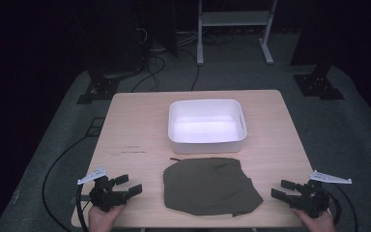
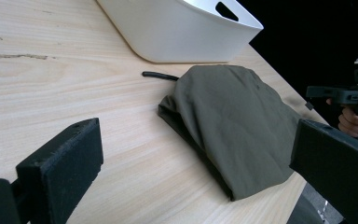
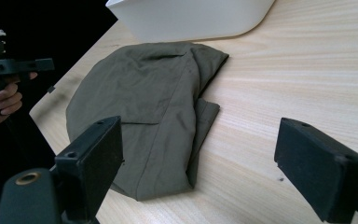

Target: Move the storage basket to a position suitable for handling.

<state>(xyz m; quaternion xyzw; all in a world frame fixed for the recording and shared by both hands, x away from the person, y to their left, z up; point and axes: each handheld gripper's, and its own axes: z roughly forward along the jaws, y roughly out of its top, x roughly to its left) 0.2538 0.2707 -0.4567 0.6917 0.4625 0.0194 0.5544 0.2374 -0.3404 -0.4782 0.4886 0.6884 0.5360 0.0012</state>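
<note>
White bin (image 1: 206, 126) sits empty at tabletop (image 1: 130, 121) centre, toward the far edge. Folded olive cloth (image 1: 210, 186) lies at the near edge, just before it. Left gripper (image 1: 125, 184) and right gripper (image 1: 281, 189), jaws spread and empty, occupy the near corners

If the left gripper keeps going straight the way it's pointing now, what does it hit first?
Most likely the green cloth. The left gripper has its jaws open and aimed across the table toward the cloth's near edge, with bare wood between. Its height above the table is hard to judge.

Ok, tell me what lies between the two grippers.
The olive cloth lies between the left gripper and the right gripper, with bare table either side of it, as the high view shows.
</note>
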